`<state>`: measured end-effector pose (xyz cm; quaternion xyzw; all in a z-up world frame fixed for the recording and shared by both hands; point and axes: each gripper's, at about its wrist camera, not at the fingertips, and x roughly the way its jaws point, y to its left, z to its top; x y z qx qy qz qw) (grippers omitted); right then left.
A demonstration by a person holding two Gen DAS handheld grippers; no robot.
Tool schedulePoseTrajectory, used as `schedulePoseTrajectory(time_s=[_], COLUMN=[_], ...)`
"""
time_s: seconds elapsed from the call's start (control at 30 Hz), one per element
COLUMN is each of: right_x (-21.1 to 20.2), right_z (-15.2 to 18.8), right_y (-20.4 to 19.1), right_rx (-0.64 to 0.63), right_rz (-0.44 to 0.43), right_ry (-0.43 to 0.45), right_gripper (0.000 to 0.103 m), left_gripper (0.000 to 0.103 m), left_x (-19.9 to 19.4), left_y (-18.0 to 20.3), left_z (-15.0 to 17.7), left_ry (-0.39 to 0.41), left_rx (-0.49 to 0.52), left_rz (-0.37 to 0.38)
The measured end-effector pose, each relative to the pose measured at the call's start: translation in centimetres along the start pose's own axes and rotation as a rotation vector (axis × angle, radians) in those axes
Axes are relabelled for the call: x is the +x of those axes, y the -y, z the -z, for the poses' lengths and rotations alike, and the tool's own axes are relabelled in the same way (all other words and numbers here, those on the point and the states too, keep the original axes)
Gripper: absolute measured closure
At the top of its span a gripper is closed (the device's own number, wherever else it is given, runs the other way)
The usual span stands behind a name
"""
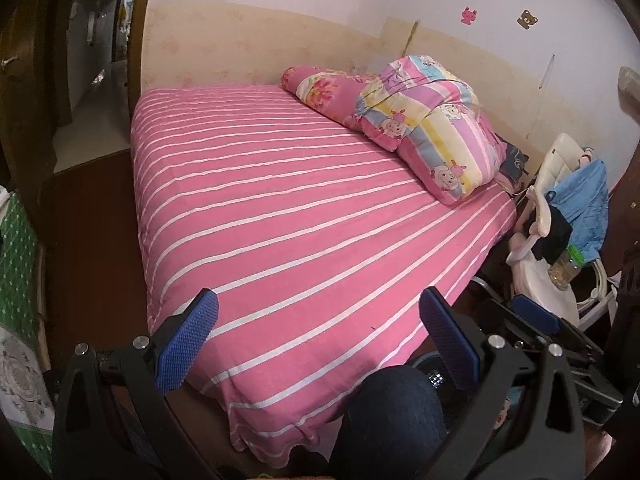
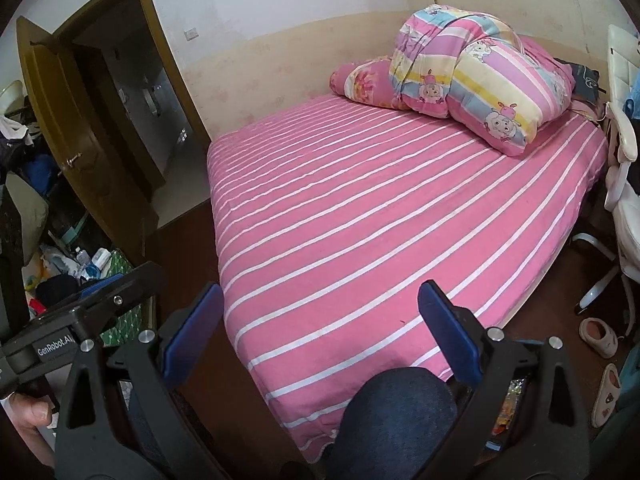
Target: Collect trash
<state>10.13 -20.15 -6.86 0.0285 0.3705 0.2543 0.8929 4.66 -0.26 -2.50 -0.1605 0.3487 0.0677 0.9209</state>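
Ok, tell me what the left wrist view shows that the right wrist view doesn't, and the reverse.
Only the left wrist view shows the bear stickers on the wall, a jar on the white chair with blue cloth draped over it, and the right gripper from the side.

Only the right wrist view shows the slippers on the floor, the wooden door, the clutter beside it, and the left gripper held by a hand.

Both show the pink striped bed, the folded quilt and open jaws holding nothing.

Both wrist views side by side, looking down over the striped bed (image 1: 304,208), shared.
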Motion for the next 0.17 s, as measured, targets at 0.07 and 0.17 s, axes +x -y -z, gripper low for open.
schedulePoseTrajectory(time_s=[0.07,0.17], right_x=[-0.36,-0.99], right_z=[-0.08,0.16], right_y=[-0.33,-0.93], right_rx=[-0.008,-0.018], right_rz=[-0.002,-0.005], right_ry=[0.007,0.012], right_gripper=[0.007,0.005], left_gripper=[0.005,0.005], left_x=[-0.29,-0.85], left_y=[-0.05,-0.16], left_z=[-0.06,0.01], left_ry=[-0.003,-0.001], left_rx=[-0.002,-0.007], left_rz=[0.000,-0.004])
